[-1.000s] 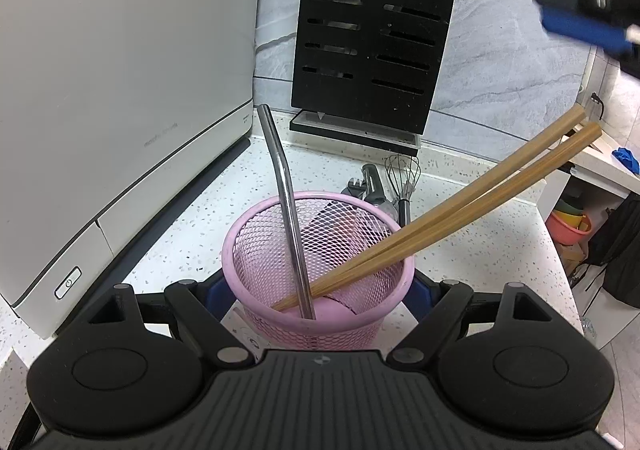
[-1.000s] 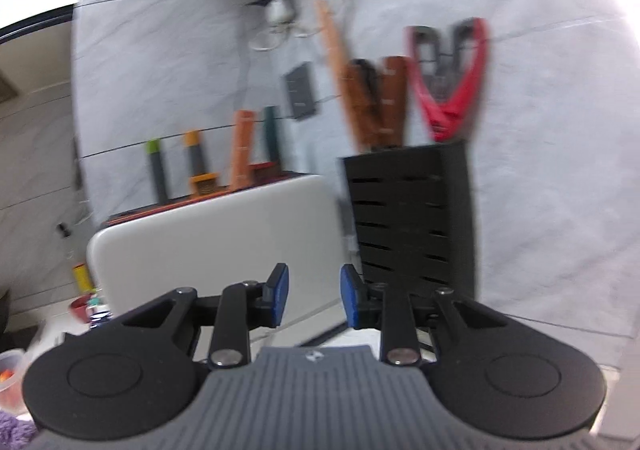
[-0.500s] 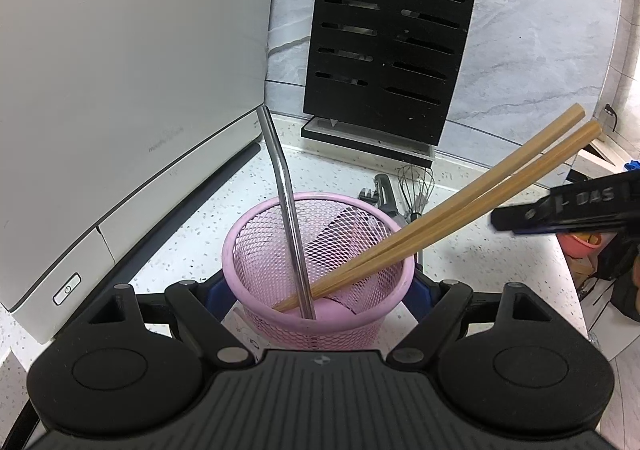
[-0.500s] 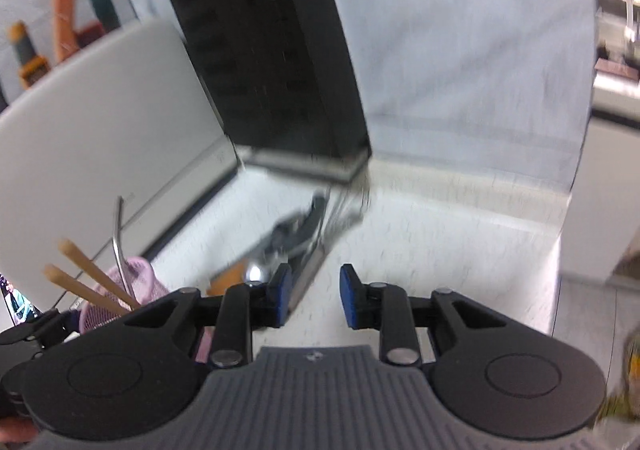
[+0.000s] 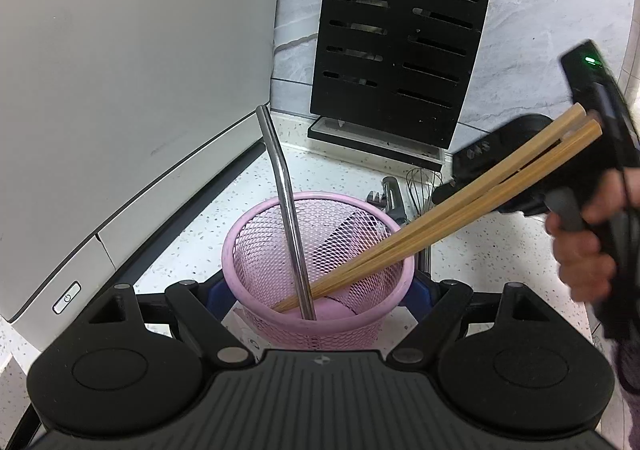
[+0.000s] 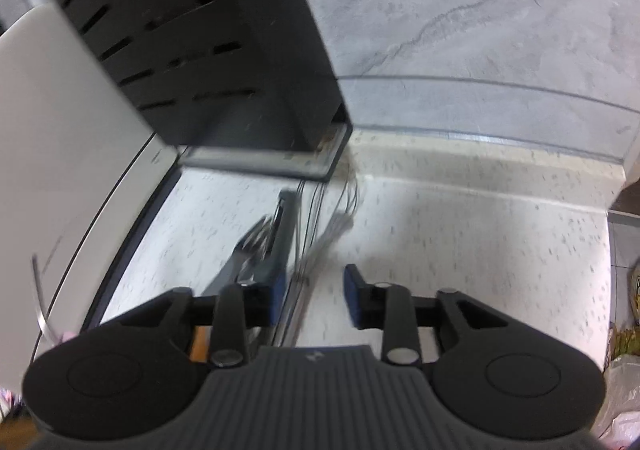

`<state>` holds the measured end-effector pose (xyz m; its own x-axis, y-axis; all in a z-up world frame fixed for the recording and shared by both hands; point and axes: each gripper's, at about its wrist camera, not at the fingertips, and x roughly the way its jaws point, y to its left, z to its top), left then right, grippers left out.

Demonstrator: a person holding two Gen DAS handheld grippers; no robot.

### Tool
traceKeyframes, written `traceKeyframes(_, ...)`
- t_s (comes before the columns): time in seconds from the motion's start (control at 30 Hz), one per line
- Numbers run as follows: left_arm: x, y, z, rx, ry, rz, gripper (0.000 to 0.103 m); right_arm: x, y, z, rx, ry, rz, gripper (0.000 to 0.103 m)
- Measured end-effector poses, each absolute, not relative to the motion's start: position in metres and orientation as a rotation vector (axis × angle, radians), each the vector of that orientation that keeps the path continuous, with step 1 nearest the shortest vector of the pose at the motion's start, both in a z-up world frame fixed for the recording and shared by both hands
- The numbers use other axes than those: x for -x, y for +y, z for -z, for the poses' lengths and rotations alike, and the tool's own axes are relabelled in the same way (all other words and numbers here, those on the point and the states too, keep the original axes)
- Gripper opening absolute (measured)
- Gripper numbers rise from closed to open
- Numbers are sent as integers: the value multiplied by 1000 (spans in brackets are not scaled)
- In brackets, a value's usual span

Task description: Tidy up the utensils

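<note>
On the speckled counter, between the black slotted rack (image 6: 192,38) and the pink mesh basket (image 5: 320,270), lie the whisk (image 6: 320,234) and other loose utensils. A clumsy pickup could nudge the 2 chopsticks (image 5: 440,218) leaning out of the basket. The right gripper (image 6: 316,294) has just been widening, narrowly parted above the whisk's wires, clasping nothing. The left gripper (image 5: 316,298) clamps the basket's sides.

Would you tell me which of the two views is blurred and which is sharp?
Left wrist view: sharp, the pink basket, straw and chopsticks crisp, straight edges bowed by the fisheye. Right wrist view: motion-smeared, the whisk and counter streaked, the black rack soft.
</note>
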<state>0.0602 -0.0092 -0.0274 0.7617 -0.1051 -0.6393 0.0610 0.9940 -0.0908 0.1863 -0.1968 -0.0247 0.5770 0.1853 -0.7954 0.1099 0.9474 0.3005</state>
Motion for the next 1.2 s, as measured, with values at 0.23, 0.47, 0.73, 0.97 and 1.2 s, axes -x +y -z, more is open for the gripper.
traceKeyframes(0.23, -64, -9, 28, 73, 705, 86, 96, -212, -186, 31, -301, 989, -33, 34)
traceKeyframes(0.47, -63, -9, 28, 71, 699, 86, 96, -217, -185, 40, -309, 1009, -39, 20)
traceKeyframes(0.73, -60, -10, 29, 65, 697, 84, 96, -203, -188, 34, -328, 1027, -98, 0)
traceKeyframes(0.97, -60, -6, 28, 81, 694, 81, 96, -179, -190, 34, -347, 1064, -171, 0)
traceKeyframes(1.2, -57, -3, 29, 85, 687, 51, 96, -177, -195, 34, -355, 1068, -160, 26)
